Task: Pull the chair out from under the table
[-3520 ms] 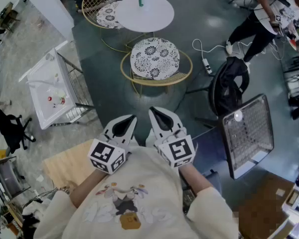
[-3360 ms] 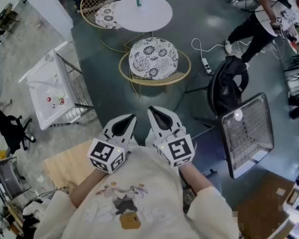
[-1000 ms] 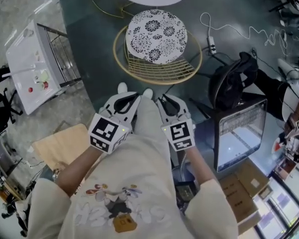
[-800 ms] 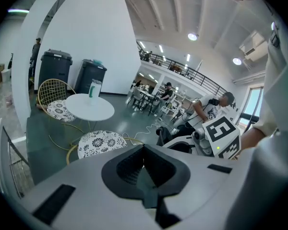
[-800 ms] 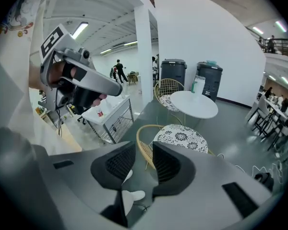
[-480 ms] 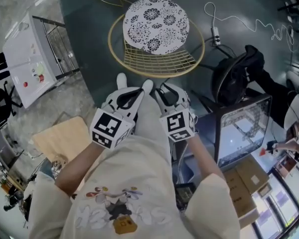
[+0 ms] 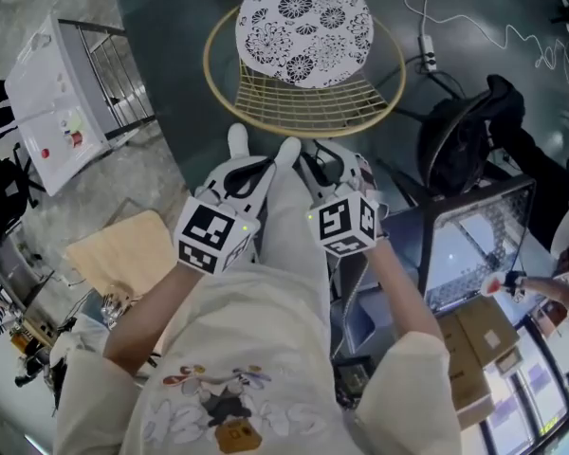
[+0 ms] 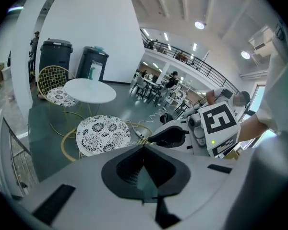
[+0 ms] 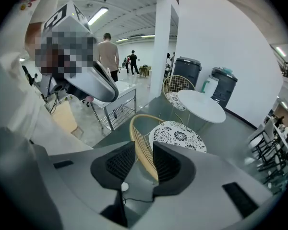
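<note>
A gold wire chair (image 7: 303, 126) with a floral cushion (image 7: 303, 27) stands in front of me, its curved backrest nearest. The same chair (image 8: 103, 133) stands before the white round table (image 8: 89, 90) in the left gripper view. My left gripper (image 7: 264, 166) hovers just short of the backrest, jaws shut and empty. My right gripper (image 7: 321, 159) hangs beside it with its jaws open. Through their gap (image 9: 144, 150) I see the backrest rim (image 9: 137, 138); the pads do not press on it. The table (image 9: 201, 104) lies beyond.
A white wire cart (image 7: 66, 93) stands to the left and a wooden board (image 7: 123, 263) lies on the floor. To the right are a black office chair (image 7: 465, 150), a mesh rack (image 7: 474, 245) and cardboard boxes (image 7: 474, 349). A second gold chair (image 8: 57, 92) sits behind the table.
The chair has come much closer in the head view and the table has slid out of its top edge. Both grippers have sunk toward the backrest.
</note>
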